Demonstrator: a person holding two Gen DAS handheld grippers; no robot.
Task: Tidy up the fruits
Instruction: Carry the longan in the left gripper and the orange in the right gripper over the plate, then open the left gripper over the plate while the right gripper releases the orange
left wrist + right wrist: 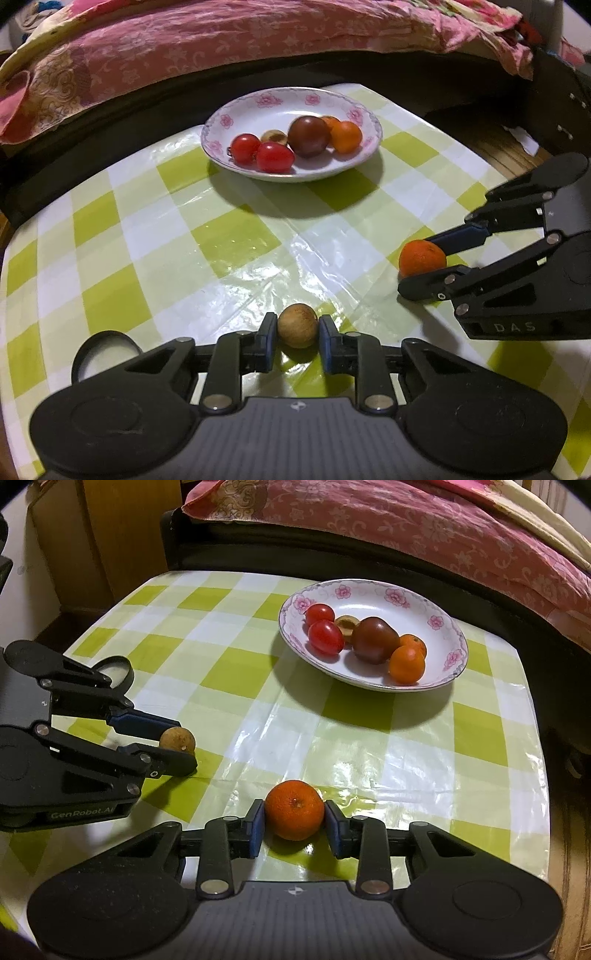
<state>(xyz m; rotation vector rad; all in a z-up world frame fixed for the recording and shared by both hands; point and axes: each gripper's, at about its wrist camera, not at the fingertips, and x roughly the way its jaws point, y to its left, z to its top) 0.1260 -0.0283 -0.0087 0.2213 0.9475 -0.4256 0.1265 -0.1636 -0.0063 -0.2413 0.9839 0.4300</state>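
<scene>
Nearest the cameras, on the near side of the plate [373, 590], the left tool [297, 328] brackets a small tan longan-like fruit [297, 325] between its blue pads, and the right tool [294, 818] brackets a small orange mandarin [294, 809] in the same way. Each tool appears clenched on its fruit, with pads touching both sides; whether either fruit is lifted off the worktop [236, 672] cannot be told. Both fruits sit well short of the plate, one to each side of its near rim. On the plate lie two red cherry tomatoes [323, 627], a tan halved fruit [347, 624], a dark plum-coloured tomato [375, 638] and two small orange fruits [408, 657]. Judged from this layout, most of the sorting is done, and these two pieces seem the last outside the plate. The worktop carries a glossy green-and-white checked cover. Beyond the plate runs a dark bed frame [295, 554] under a pink patterned quilt [406, 520].
</scene>
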